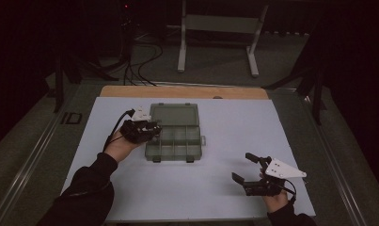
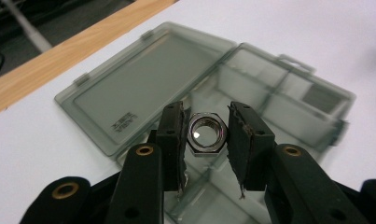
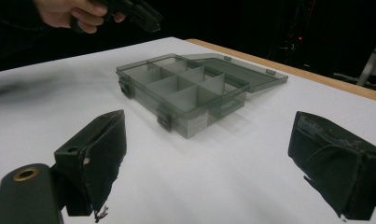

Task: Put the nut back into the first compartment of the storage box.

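A smoky translucent compartment box lies open on the white mat, its lid folded flat toward the far side. My left gripper hovers at the box's left edge, shut on a shiny metal hex nut that is pinched between its two black pads above the near compartments. The box has several divided cells, and the ones I can see into look bare. My right gripper rests near the mat's front right, open, with nothing between its jaws.
The white mat covers the table, and a wooden strip shows along its far edge. A metal stand and cables sit on the floor behind. The person's left hand shows at the top of the right gripper view.
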Tool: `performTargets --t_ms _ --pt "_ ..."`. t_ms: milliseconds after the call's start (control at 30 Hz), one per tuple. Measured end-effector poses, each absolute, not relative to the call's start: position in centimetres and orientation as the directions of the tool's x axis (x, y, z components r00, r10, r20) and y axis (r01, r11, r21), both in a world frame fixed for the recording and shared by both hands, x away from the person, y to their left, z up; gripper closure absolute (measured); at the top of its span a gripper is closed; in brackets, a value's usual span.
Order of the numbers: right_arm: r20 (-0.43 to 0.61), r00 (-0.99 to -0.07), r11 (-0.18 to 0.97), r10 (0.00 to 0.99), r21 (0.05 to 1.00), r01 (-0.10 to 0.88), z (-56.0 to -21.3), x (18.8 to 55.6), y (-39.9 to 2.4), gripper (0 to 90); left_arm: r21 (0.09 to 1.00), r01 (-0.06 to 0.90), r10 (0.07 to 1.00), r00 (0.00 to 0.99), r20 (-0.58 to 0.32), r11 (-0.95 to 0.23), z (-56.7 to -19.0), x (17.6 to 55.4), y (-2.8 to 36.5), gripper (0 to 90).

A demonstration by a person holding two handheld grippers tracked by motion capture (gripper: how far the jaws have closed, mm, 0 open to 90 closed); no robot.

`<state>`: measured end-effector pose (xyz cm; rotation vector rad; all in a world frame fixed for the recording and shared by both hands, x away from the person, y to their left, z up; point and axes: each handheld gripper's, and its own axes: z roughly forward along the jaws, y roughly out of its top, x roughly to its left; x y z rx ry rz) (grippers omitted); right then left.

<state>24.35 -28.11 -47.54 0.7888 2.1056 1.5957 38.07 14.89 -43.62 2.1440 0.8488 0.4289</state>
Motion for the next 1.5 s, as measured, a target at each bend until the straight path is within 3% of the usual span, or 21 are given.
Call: performTargets --t_ms 700,800,1100,1333,1500 --pt "0.033 -0.771 0.199 0.635 0.959 0.204 -47.6 24.4 -28.1 11.5 0.682 0.574 0.768 0.639 -0.028 -0.453 -48.4 40.8 15.0 66.4" --pt "0.035 -0.771 0.196 0.636 0.959 0.206 -47.6 24.4 -28.1 11.5 0.679 0.574 0.776 0.631 -0.009 -0.458 -48.1 40.6 14.8 46.8" --pt "0.033 -0.770 0.195 0.637 0.960 0.202 -47.5 24.3 -28.2 11.5 0.736 0.543 0.790 0.613 -0.018 -0.404 -45.7 39.2 15.6 13.7" --pt "0.036 -0.770 0.196 0.637 0.959 0.207 -47.6 24.3 -28.1 11.5 0.764 0.517 0.751 0.658 -0.065 -0.387 -44.8 36.8 16.7 1.2" --pt "0.036 -0.769 0.196 0.639 0.958 0.208 -47.6 24.3 -28.1 11.5 0.795 0.497 0.732 0.674 -0.100 -0.349 -44.8 35.2 17.5 1.0"
